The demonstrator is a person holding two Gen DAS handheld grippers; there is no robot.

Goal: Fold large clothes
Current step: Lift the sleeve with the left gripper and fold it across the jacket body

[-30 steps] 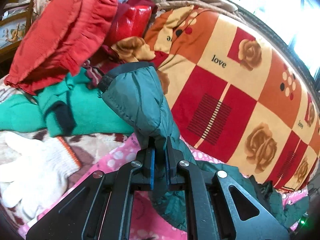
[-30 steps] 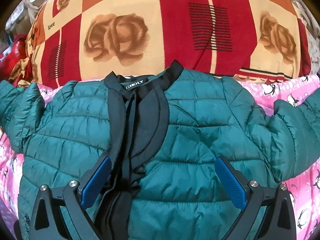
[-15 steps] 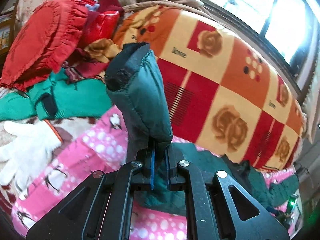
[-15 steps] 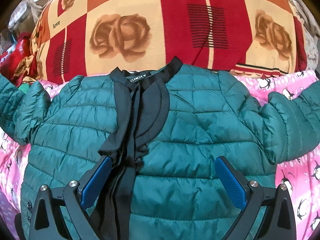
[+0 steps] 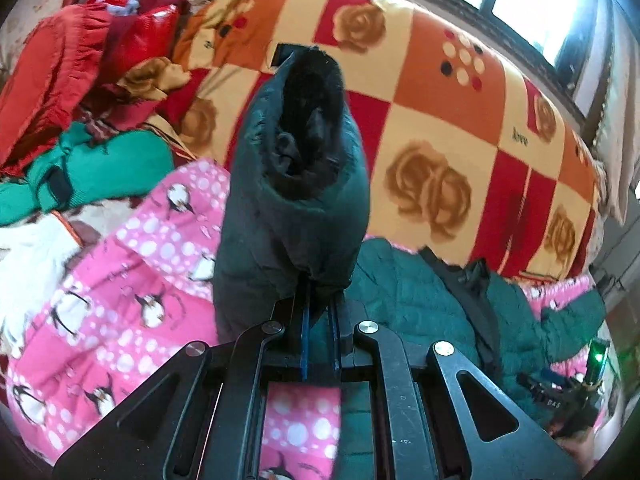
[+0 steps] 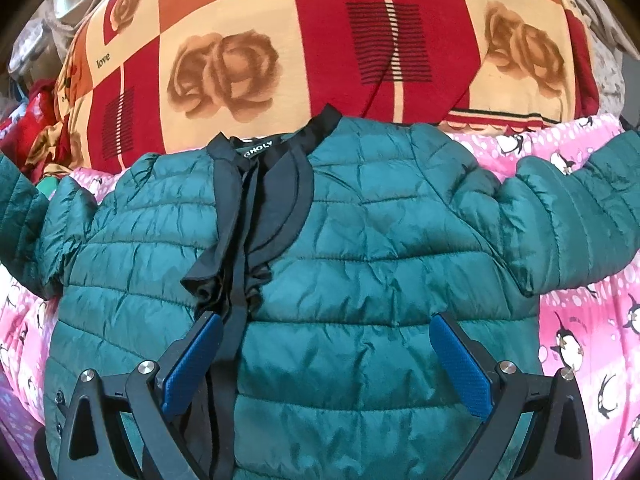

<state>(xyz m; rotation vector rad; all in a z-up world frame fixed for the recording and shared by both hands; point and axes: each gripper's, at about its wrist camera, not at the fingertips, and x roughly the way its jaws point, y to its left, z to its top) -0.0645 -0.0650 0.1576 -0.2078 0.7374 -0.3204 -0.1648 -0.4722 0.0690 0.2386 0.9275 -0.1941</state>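
A dark green quilted puffer jacket (image 6: 360,264) with black collar and trim lies front-up on a pink penguin blanket (image 6: 576,320). My left gripper (image 5: 320,308) is shut on the jacket's left sleeve (image 5: 296,184), which stands lifted with its black cuff opening facing the camera. The jacket body (image 5: 404,292) lies to the right behind it. My right gripper (image 6: 324,344) is open and empty, hovering over the jacket's lower front, with its blue pads (image 6: 460,364) apart. The right sleeve (image 6: 580,216) lies spread out to the right.
A rolled red, orange and cream rose-print blanket (image 6: 320,52) lies along the far side, behind the collar. A heap of red and green clothes (image 5: 92,104) and a white glove (image 5: 24,264) lie at the left. A window (image 5: 540,4) is beyond.
My left gripper has lifted the sleeve up and swung it right, toward the jacket body, so the cuff opening now faces the camera. The right gripper stays open and has drawn back slightly.
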